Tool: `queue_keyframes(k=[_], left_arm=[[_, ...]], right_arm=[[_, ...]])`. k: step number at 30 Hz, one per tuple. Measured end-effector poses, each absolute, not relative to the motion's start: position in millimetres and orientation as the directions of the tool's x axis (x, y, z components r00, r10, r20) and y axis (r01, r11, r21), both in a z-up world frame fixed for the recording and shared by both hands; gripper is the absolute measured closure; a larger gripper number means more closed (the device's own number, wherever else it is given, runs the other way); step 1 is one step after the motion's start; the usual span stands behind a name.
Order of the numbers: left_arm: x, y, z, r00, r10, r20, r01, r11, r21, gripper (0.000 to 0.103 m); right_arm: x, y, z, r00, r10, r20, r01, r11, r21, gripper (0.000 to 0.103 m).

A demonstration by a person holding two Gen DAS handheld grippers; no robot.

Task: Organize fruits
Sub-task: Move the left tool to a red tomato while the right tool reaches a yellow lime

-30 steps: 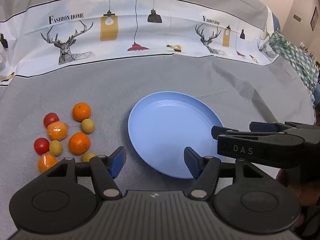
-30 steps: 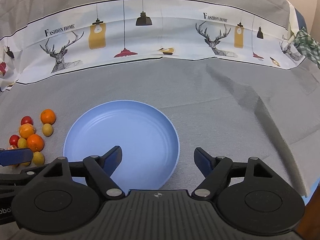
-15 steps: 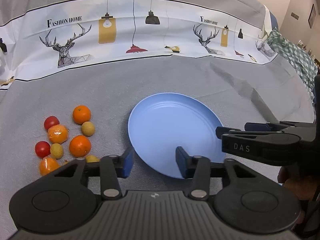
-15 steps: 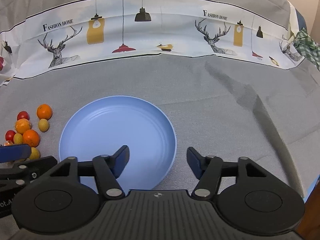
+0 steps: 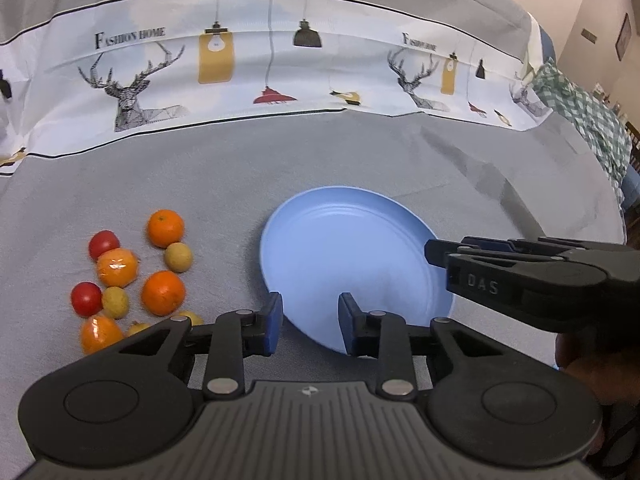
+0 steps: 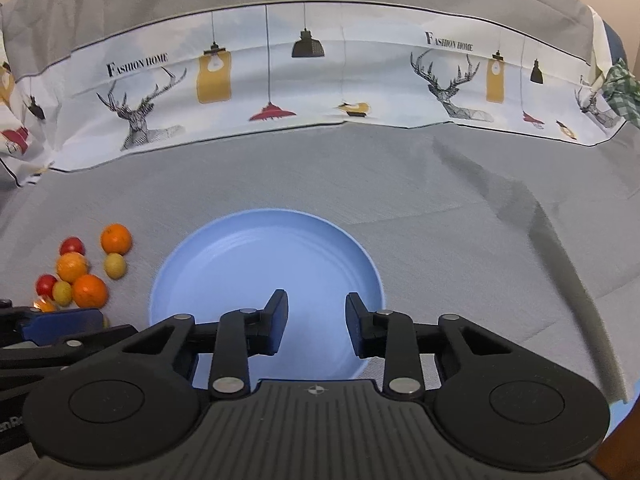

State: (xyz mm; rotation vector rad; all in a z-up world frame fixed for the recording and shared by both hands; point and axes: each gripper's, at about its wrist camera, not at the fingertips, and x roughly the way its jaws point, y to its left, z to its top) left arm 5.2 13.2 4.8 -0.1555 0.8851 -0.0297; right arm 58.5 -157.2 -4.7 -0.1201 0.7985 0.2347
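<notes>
I had my left gripper [image 5: 307, 322] and right gripper [image 6: 316, 322] both closing on nothing above the blue plate [image 5: 352, 256] at centre frame. The fruits [image 5: 132, 276] sat lower left on the desk [image 5: 360, 160]; its cloth read "FASHION HOME" [image 5: 130, 38].

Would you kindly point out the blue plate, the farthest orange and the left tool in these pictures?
blue plate [image 6: 240, 248]: right wrist view, bare inner surface.
farthest orange [image 5: 165, 228]: left wrist view, middle of its peel.
left tool [image 5: 310, 318]: left wrist view, the gap midway between its closing, empty fingertips.
</notes>
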Motion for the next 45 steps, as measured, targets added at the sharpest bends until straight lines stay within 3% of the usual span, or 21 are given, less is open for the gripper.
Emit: queue_keyframes(k=[2,9,13,21,28,32,45], left_arm=[[7,24,7,0.636,-0.091,-0.766,-0.059,0.984,-0.166,0.069],[12,75,24,0.651,-0.093,-0.753,-0.141,0.960,-0.241,0.069],[16,123,35,0.653,-0.085,-0.752,-0.179,0.948,-0.263,0.069],[16,204,16,0.579,-0.060,-0.813,-0.370,0.869,-0.327,0.069],[18,216,-2,0.535,-0.064,-0.843,-0.413,0.850,-0.327,0.069],[20,221,-14,0.505,-0.079,-0.859,-0.441,0.833,-0.335,0.069],[36,220,-29,0.467,-0.080,-0.881,-0.473,0.819,-0.325,0.068]], right_arm=[[58,-151,-2,0.672,0.172,-0.720,-0.262,0.965,-0.014,0.064],[49,-123,9,0.697,0.279,-0.661,-0.352,0.936,0.024,0.064],[43,-106,12,0.678,0.376,-0.632,-0.448,0.893,0.050,0.082],[31,-56,-5,0.551,0.517,-0.654,-0.641,0.765,0.065,0.082],[30,-18,-31,0.483,0.530,-0.696,-0.674,0.733,0.090,0.081],[29,-7,-46,0.476,0.509,-0.718,-0.676,0.733,0.071,0.075],[41,-2,-67,0.438,0.471,-0.765,-0.671,0.738,0.070,0.075]])
